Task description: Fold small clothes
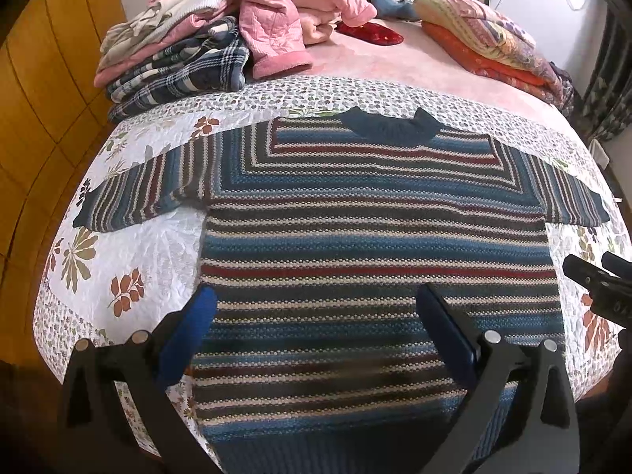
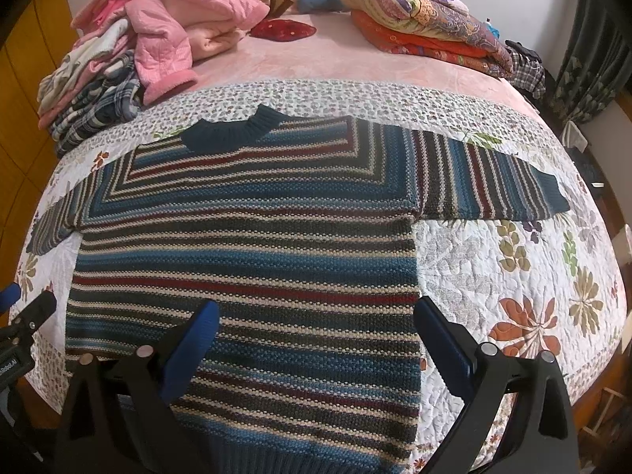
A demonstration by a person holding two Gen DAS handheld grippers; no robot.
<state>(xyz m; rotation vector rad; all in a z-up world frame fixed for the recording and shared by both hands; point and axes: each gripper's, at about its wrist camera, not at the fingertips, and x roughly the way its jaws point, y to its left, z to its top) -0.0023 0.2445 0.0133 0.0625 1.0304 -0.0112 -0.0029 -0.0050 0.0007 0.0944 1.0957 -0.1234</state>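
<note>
Spread flat on the bed's floral quilt (image 1: 130, 245), the striped sweater (image 1: 375, 245) lies directly ahead of and beneath both the left gripper (image 1: 316, 316) and right gripper (image 2: 316, 324), each gaping wide, empty.

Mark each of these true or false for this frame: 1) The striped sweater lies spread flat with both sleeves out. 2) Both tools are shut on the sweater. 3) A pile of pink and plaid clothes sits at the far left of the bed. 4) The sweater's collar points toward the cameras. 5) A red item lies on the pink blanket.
1) True: the striped sweater lies flat on the floral quilt, sleeves out.
2) False: the left tool and right tool are both open, holding nothing.
3) True: the clothes pile is there.
4) False: the collar lies at the far end.
5) True: the red item is there.
</note>
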